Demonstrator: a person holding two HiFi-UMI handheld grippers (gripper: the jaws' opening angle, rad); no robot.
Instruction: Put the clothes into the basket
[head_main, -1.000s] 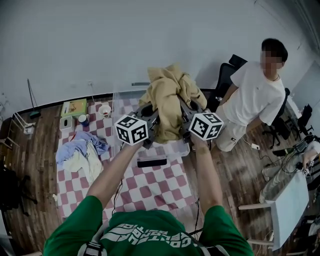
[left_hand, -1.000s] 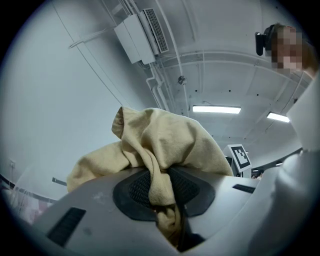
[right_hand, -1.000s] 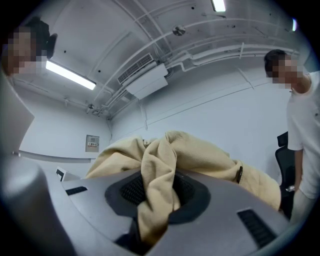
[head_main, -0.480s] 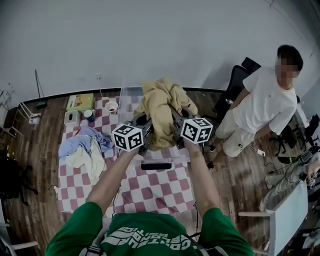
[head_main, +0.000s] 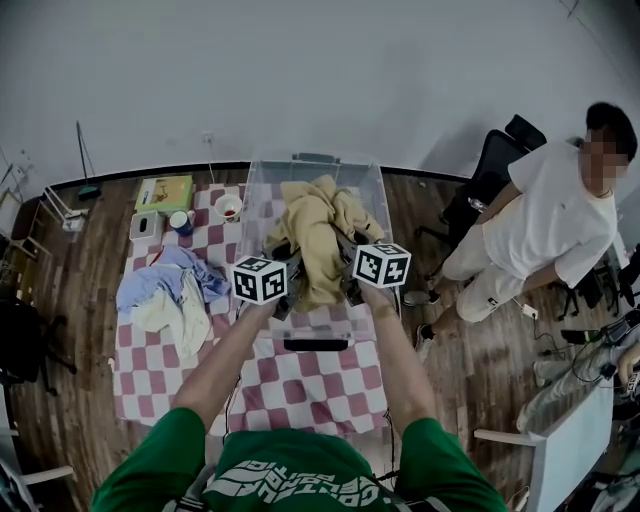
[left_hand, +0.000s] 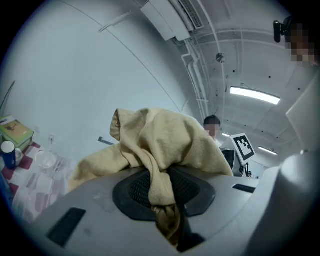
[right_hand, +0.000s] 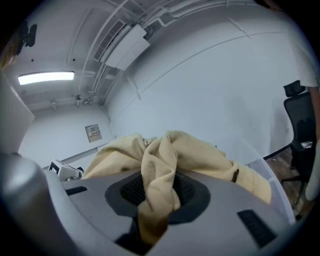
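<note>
A: Where is the garment (head_main: 316, 232)?
B: Pinched at both ends: the left gripper (left_hand: 165, 192) is clamped on one fold, the right gripper (right_hand: 157, 192) on another, the tan cloth bunching just ahead of the jaws, over the clear basket (head_main: 262, 185)

No word or number can be read for certain. White lettering (head_main: 290, 480) crosses the green shirt (head_main: 170, 450) at the head view's bottom edge, upside down and too blurred to spell out. The left marker cube (head_main: 260, 280) and the right marker cube (head_main: 381, 265) carry black-and-white square code patterns, not letters. Print on the green box (head_main: 165, 192) at the table's (head_main: 330, 385) far left corner and on the wall panel (right_hand: 93, 132) is too small to read.
</note>
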